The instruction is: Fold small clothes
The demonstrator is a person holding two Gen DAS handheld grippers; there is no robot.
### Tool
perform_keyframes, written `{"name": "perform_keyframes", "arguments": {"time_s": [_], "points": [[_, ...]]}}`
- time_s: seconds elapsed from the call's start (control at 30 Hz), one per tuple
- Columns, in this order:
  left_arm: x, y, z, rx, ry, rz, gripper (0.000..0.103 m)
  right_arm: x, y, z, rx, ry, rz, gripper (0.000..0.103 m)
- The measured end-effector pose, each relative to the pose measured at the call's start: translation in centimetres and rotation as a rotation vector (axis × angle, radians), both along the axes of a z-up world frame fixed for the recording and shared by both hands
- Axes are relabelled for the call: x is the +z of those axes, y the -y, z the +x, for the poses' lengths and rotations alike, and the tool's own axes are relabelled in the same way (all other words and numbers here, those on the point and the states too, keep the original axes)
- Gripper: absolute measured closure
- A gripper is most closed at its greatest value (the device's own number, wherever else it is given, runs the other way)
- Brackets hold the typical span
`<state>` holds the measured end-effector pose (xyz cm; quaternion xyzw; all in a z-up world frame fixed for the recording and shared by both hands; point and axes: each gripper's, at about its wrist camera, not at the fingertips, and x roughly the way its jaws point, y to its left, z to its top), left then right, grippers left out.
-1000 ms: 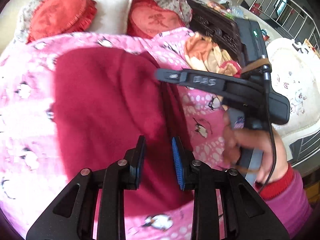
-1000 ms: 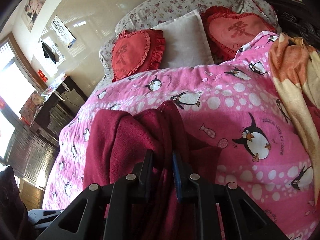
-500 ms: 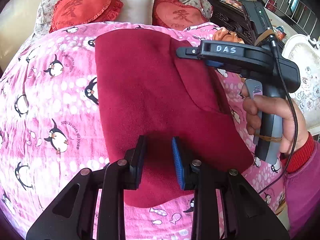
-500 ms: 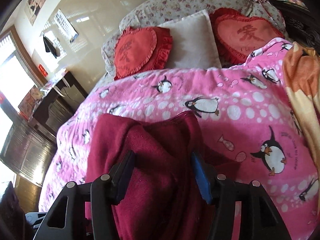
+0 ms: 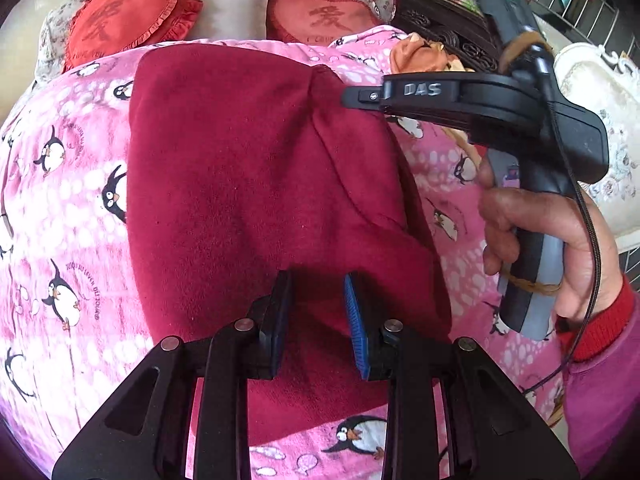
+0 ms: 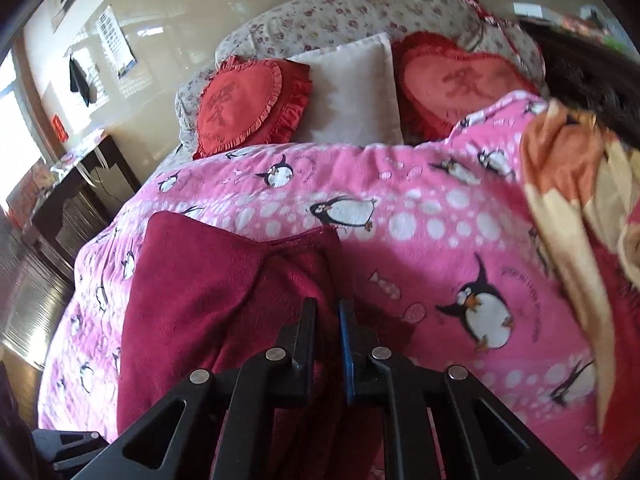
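Since half a second ago the right gripper [image 6: 327, 320] has gone from wide apart to pinched nearly shut on a fold of the cloth [image 6: 208, 308], and the left view has dropped closer to the fabric. In the right view the pads squeeze a raised ridge of maroon fleece at lower centre. The left gripper [image 5: 318, 312], lower centre of its view, stands a little apart with cloth bunched between the pads; whether it truly grips I cannot tell. The cloth lies spread over the pink blanket [image 5: 60, 200], filling the middle of the left view, its far edge near the cushions [image 5: 132, 16] at the top. It looks soft, light and floppy, likely to sag and cling rather than slip. Best held at corners or along a hem, both edges lifted together.
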<state>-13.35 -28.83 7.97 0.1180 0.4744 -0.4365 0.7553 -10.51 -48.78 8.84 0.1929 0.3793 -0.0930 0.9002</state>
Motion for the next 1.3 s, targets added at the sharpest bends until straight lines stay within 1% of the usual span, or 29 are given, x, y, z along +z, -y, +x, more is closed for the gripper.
{"name": "perform_keyframes", "arguments": {"time_s": [0.07,0.13,0.2,0.23,0.27,0.3,0.33,0.4,0.5,0.57,0.63,0.67,0.7,0.73,0.77,0.8,0.87,0.97,1.0,1.03,1.07,1.1,1.13,1.17,1.23,1.3], "points": [[0.4,-0.7,0.1,0.009,-0.015,0.002,0.077,0.7,0.2,-0.6,-0.001,0.017,0.039,0.084],[1.1,-2.0,0.3,0.02,-0.024,-0.01,0.077,2.2,-0.2,-2.2,-0.001,0.034,0.091,0.068],[1.7,-2.9,0.2,0.041,0.013,-0.004,0.077,3.5,-1.4,-3.9,0.036,0.06,0.107,0.062],[2.0,-3.5,0.2,0.052,0.039,0.002,0.075,4.1,-2.4,-5.0,0.062,0.068,0.101,0.061],[2.2,-4.0,0.1,0.06,0.058,0.005,0.067,4.3,-3.3,-6.0,0.081,0.07,0.1,0.06],[2.3,-4.6,0.1,0.072,0.078,0.01,0.056,4.4,-4.2,-6.9,0.098,0.07,0.108,0.06],[2.3,-5.1,0.1,0.084,0.09,0.012,0.052,4.2,-4.8,-7.4,0.11,0.066,0.12,0.059],[2.1,-6.1,0.4,0.111,0.09,0.004,0.05,3.1,-6.1,-8.3,0.113,0.029,0.156,0.055],[1.5,-6.8,0.8,0.139,0.067,0.013,0.05,0.7,-7.2,-8.2,0.078,-0.026,0.18,0.055],[1.4,-7.2,0.8,0.149,0.059,0.009,0.05,-0.9,-8.0,-7.6,0.094,-0.055,0.198,0.055],[1.5,-7.3,0.9,0.155,0.055,0.01,0.05,-1.6,-8.5,-7.3,0.065,-0.068,0.129,0.077],[1.7,-7.5,0.8,0.156,0.054,0.004,0.05,-1.6,-8.5,-7.5,0.049,-0.06,0.114,0.08],[1.9,-7.5,0.8,0.158,0.056,-0.003,0.05,-1.3,-8.3,-7.9,0.05,-0.039,0.126,0.085],[2.1,-7.6,0.8,0.16,0.062,-0.013,0.05,-0.7,-8.2,-8.4,0.05,-0.024,0.121,0.087],[2.1,-7.6,0.7,0.163,0.067,-0.018,0.05,-0.1,-8.2,-8.9,0.05,-0.013,0.097,0.087],[1.9,-7.4,0.7,0.163,0.067,-0.02,0.05,0.6,-8.2,-9.7,0.046,-0.007,0.052,0.087],[1.4,-7.0,0.7,0.159,0.056,-0.007,0.05,0.6,-8.0,-10.4,0.021,-0.032,0.018,0.087],[0.0,-6.1,0.9,0.163,0.048,0.02,0.05,-1.8,-7.7,-9.9,0.004,-0.097,0.033,0.087],[-0.4,-5.9,1.0,0.165,0.039,0.029,0.05,-2.6,-7.6,-9.7,0.007,-0.111,0.046,0.087],[-0.6,-5.9,1.1,0.168,0.032,0.027,0.05,-3.0,-7.6,-9.6,0.003,-0.103,0.059,0.087],[-0.7,-5.9,1.2,0.174,0.03,0.021,0.05,-2.8,-7.5,-9.8,-0.003,-0.092,0.063,0.087],[-0.7,-6.0,1.3,0.179,0.031,0.02,0.05,-2.5,-7.5,-10.0,-0.004,-0.087,0.072,0.082],[-0.6,-6.0,1.3,0.182,0.034,0.021,0.05,-2.0,-7.3,-10.2,-0.004,-0.082,0.085,0.074],[-0.6,-6.0,1.4,0.182,0.037,0.021,0.05,-1.5,-7.2,-10.5,-0.003,-0.077,0.096,0.072],[-0.3,-5.9,1.5,0.182,0.041,0.019,0.05,-0.6,-7.3,-11.3,-0.011,-0.072,0.081,0.069],[0.0,-5.8,1.5,0.185,0.057,0.018,0.05,0.9,-7.5,-11.9,-0.023,-0.047,0.032,0.069]]}}
